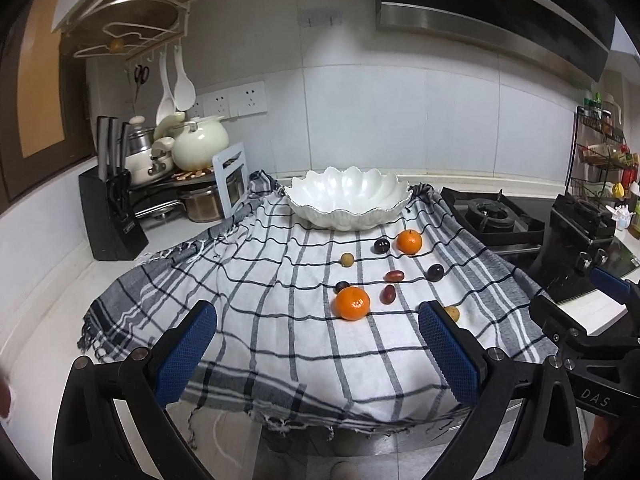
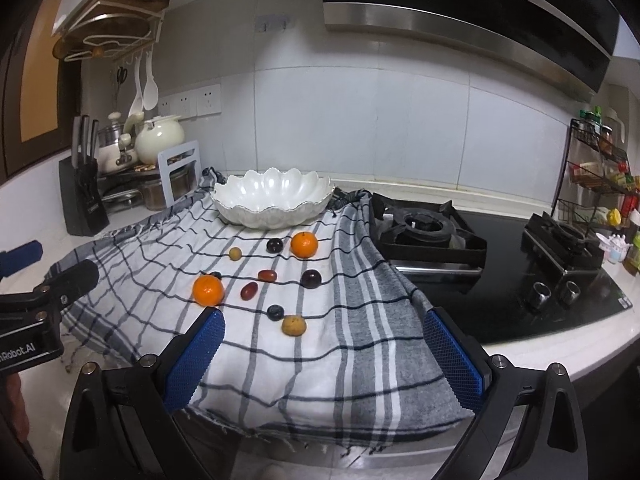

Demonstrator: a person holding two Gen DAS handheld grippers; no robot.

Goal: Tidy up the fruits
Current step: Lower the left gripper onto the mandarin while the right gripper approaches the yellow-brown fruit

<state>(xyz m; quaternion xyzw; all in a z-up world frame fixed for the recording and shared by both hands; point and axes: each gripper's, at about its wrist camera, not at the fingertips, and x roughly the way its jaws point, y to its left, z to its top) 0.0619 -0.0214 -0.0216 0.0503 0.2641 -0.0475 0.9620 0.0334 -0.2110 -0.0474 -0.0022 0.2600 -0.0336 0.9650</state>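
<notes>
Left wrist view, left hand-held gripper (image 1: 316,354): jaws wide apart, nothing between them, held above the near edge of the checked cloth (image 1: 256,280).
Left wrist view, fruit: near tangerine (image 1: 352,303) sits nearest the jaws; a small dark grape (image 1: 341,287) touches its far side; far tangerine (image 1: 409,241) lies close to the white scalloped bowl (image 1: 347,200), which looks empty.
Left wrist view, risk: closing on the near tangerine could nudge the grape and set it rolling, since the cloth slopes and wrinkles toward the near edge.
Left wrist view, room: the left half of the cloth is bare; the knife block (image 1: 110,216) stands well left of the fruit.

Right wrist view, right hand-held gripper (image 2: 322,354): fingers spread wide, empty, over the near hem of the cloth.
Right wrist view, fruit: brown round fruit (image 2: 294,325) and a dark berry (image 2: 275,312) lie just beside each other, nearest this gripper; red grapes (image 2: 249,290) and a dark plum (image 2: 311,279) sit farther in.
Right wrist view, risk: the two grippers work close together, so reaching for the same middle cluster might make them collide.
Right wrist view, edges: the cloth drapes off the desk on the near side, so a knocked fruit may roll off; the gas stove (image 2: 428,232) borders the cloth on the right.
</notes>
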